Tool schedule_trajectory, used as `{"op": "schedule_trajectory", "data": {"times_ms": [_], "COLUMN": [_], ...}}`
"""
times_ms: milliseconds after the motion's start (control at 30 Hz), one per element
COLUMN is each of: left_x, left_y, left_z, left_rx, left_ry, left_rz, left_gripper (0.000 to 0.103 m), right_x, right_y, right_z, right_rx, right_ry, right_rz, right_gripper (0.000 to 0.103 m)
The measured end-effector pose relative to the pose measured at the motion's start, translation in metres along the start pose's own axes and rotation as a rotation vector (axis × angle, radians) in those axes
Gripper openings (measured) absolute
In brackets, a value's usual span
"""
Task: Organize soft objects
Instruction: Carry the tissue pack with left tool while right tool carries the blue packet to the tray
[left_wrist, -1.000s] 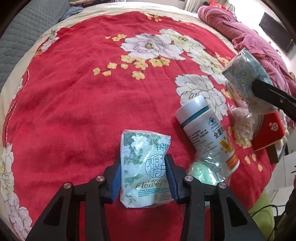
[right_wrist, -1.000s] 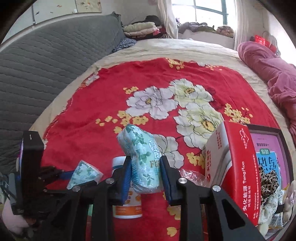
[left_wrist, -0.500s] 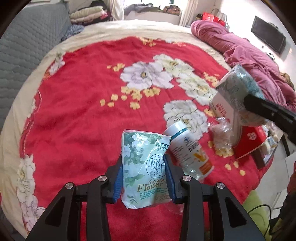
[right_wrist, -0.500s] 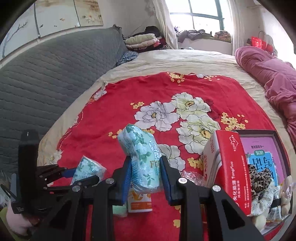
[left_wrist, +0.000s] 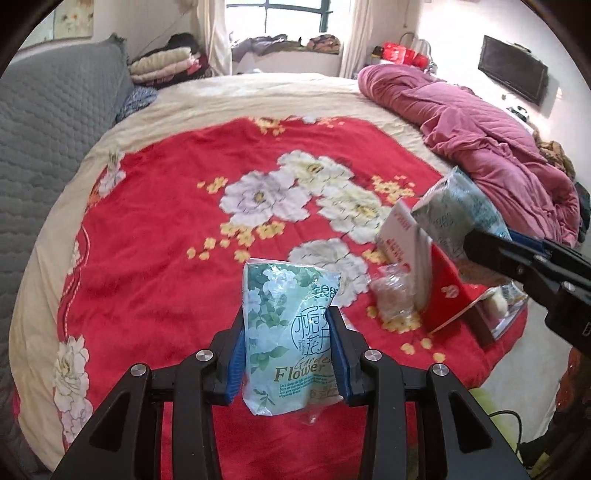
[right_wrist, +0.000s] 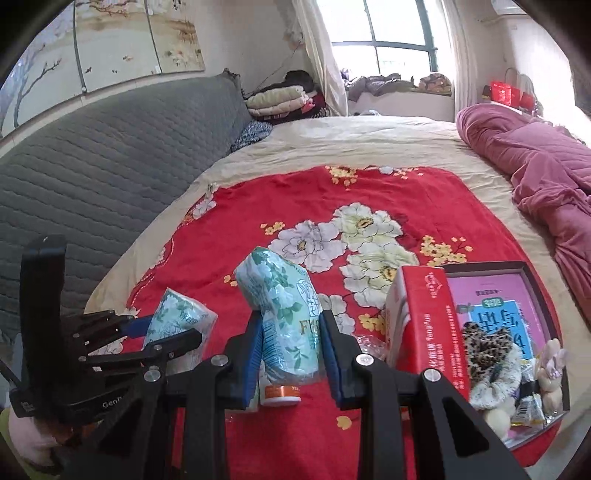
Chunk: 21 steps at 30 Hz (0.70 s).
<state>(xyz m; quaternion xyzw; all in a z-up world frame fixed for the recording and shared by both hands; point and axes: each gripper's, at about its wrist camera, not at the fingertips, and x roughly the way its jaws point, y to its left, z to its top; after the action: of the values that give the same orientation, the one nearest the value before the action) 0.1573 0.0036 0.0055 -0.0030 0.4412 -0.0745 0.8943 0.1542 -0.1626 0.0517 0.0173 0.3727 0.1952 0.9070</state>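
Above the red blanket (left_wrist: 155, 258) I hold two tissue packs: left gripper (left_wrist: 287, 354) clamps one pack (left_wrist: 286, 332), right gripper (right_wrist: 291, 350) another (right_wrist: 286, 314). I'd judge gentle, steady pressure best (soft packs deform) while carrying them toward the tray (right_wrist: 543, 295) at right.

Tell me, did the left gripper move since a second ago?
Yes. The left gripper, holding its tissue pack, lifted and tilted up: the red floral blanket sits lower and the window appeared.

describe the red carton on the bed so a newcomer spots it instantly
Start at the red floral blanket covering the bed, then go to its near right side, where a shallow dark-rimmed tray of small items lies. The red carton stands right beside that tray's left edge: the only rigid, boxy red thing, taller than the crumpled clear bag next to it.
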Motion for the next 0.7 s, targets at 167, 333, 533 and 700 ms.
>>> {"op": "schedule_trajectory", "data": {"times_ms": [167, 333, 533, 700], "left_x": [-0.015, -0.020, -0.009, 0.016], "left_y": [-0.022, -0.058, -0.117, -0.173], "left_z": [0.010, 0.020, 0.033, 0.042], "left_rx": [0.025, 0.072, 0.132, 0.190], "left_ry": [-0.027, -0.037, -0.029, 0.000], "left_rz": [-0.017, -0.042, -0.105, -0.160], "left_gripper": [0.041, 0.041, 0.040, 0.041], "right_x": [-0.025, -0.055, -0.089, -0.103], "right_y": [-0.014, -0.042, -0.109, -0.170], "right_z": [0.000, -0.004, -0.017, -0.037], "right_rx": [0.021, 0.065, 0.163, 0.249], "right_ry": [-0.031, -0.067, -0.094, -0.070], "right_rz": [-0.016, -0.045, -0.136, -0.218], "right_gripper": [0.030, 0.030, 0.030, 0.030]}}
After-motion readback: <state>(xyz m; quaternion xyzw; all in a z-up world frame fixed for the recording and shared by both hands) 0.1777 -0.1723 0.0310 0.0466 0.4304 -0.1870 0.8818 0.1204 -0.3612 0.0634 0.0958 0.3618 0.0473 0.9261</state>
